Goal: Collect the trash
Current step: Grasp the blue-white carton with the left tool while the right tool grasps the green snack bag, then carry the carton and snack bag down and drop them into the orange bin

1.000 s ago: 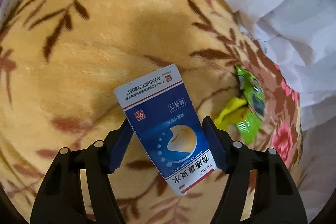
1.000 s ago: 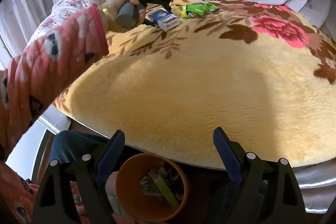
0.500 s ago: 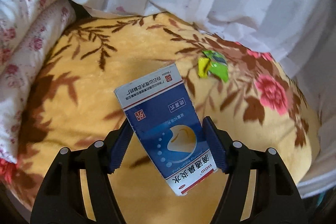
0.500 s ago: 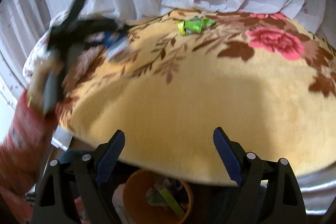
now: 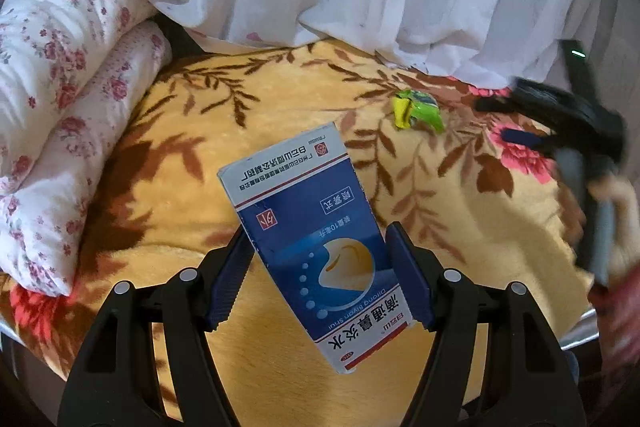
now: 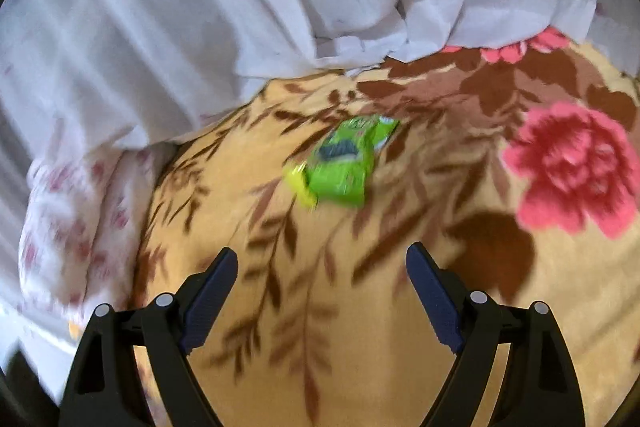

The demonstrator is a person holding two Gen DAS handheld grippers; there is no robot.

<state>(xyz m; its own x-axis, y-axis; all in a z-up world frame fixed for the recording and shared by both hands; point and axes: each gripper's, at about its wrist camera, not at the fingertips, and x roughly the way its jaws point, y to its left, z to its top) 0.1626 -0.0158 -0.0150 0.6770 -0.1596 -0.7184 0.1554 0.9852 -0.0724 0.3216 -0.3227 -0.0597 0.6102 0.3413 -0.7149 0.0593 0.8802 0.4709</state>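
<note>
Trash is seen in two pieces. A blue box (image 5: 316,239) is clamped between the pads of the left hand-held gripper (image 5: 320,275), tilted, with its far end reaching out past the fingertips and its near end hanging below them, lifted off the blanket (image 5: 200,227). A green wrapper (image 6: 344,159) lies on the blanket ahead of the right hand-held gripper (image 6: 320,291), whose jaws are held wide apart with nothing between them. In the left view the same wrapper (image 5: 418,109) is found beyond and to the right of the box, and the right hand-held gripper (image 5: 556,135) is blurred at the right edge, near the wrapper. A white curtain (image 6: 240,7) is draped behind the blanket, and a floral quilt (image 5: 56,107) is rolled to the left.
</note>
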